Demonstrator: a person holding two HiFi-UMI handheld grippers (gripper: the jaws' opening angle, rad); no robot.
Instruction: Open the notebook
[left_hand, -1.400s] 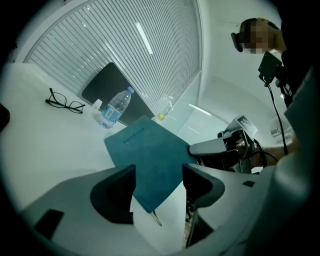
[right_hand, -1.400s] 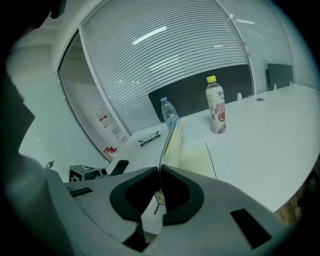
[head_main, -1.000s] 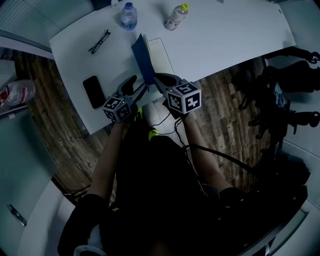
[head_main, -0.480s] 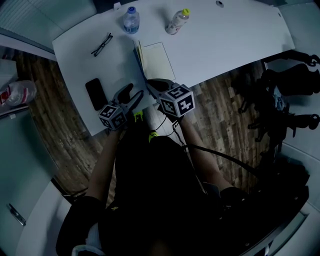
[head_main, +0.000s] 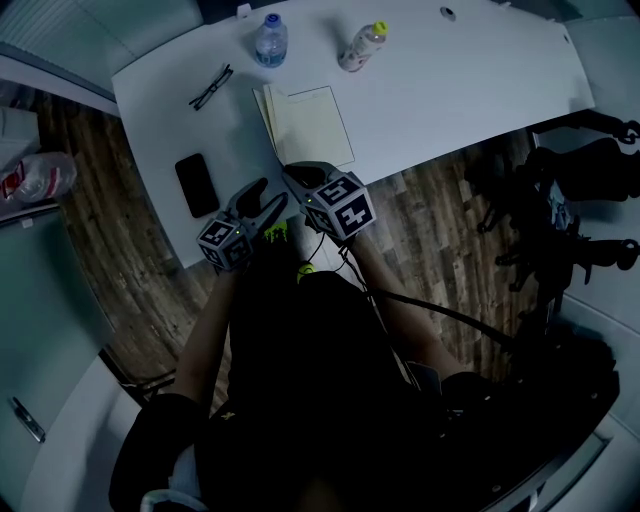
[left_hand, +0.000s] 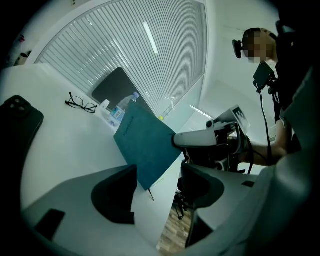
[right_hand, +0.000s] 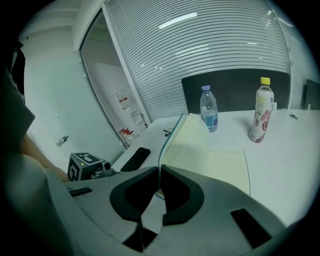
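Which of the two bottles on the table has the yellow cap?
The pink-labelled bottle, at the right in the head view and farther from the glasses. The clear bottle has a blue cap and stands nearer the glasses.

Dim bluish light, fisheye-bent edges, dark corners

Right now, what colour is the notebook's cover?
Dark teal; the left gripper view shows the cover best.
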